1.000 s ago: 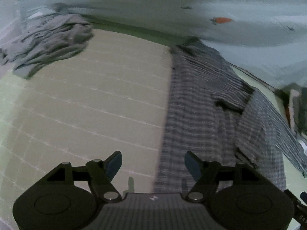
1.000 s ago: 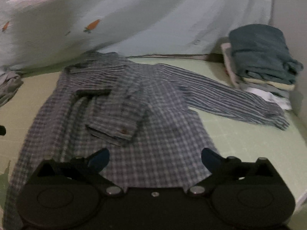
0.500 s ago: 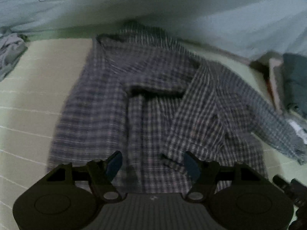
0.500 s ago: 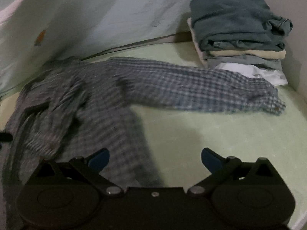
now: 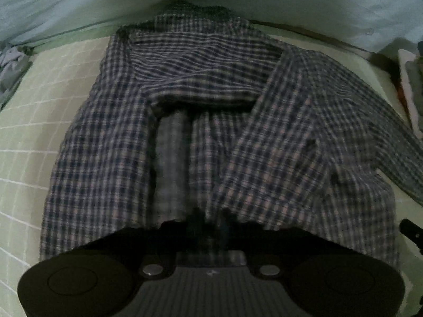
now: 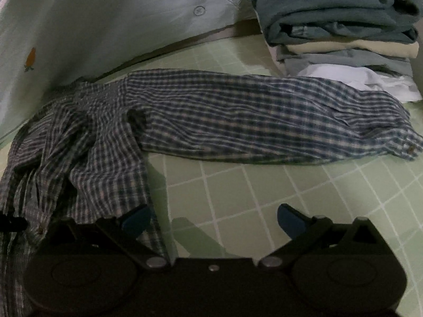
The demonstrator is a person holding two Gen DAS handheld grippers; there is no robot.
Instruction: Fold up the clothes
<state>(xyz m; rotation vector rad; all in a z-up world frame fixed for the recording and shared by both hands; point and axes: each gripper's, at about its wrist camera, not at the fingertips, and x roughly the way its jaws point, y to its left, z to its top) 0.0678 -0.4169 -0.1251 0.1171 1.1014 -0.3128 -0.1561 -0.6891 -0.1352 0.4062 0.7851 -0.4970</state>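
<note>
A dark checked long-sleeved shirt (image 5: 211, 121) lies spread on a pale green gridded mat (image 5: 39, 137), collar away from me, one sleeve folded across its front. My left gripper (image 5: 210, 223) is shut on the shirt's near hem at the middle. In the right wrist view the shirt's other sleeve (image 6: 264, 121) stretches out flat to the right, cuff near the clothes stack. My right gripper (image 6: 212, 220) is open and empty, low over the mat (image 6: 290, 190), its left fingertip (image 6: 136, 219) at the shirt's side edge.
A stack of folded clothes (image 6: 341, 29) stands at the far right on the mat. A pale blue sheet with a carrot print (image 6: 105, 15) hangs behind. A crumpled grey garment (image 5: 13, 66) lies at the far left.
My left gripper swung right over the shirt, dropped to its hem and shut on it. My right gripper moved right and lower, toward the outstretched sleeve, staying open.
</note>
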